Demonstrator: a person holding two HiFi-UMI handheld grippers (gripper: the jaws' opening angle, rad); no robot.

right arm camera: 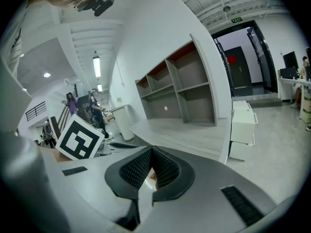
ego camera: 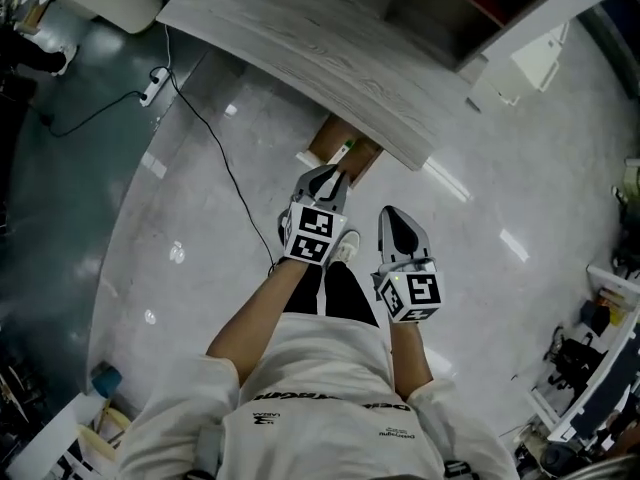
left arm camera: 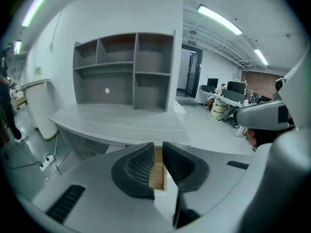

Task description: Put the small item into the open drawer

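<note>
A grey desk [ego camera: 300, 48] carries a shelf unit [left arm camera: 124, 69]. A black cable [ego camera: 190, 109] crosses the floor [ego camera: 180, 298] beside a power strip [ego camera: 152, 86].

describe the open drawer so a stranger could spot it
Start at the long grey wood-grain desk top across the head view. Under its near edge a brown wooden open drawer juts out over the pale floor, the only brown patch there.

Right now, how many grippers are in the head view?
2. Left gripper reaches toward the open drawer under the desk; right gripper sits beside it, further from the desk, over the floor. None look hidden.
</note>
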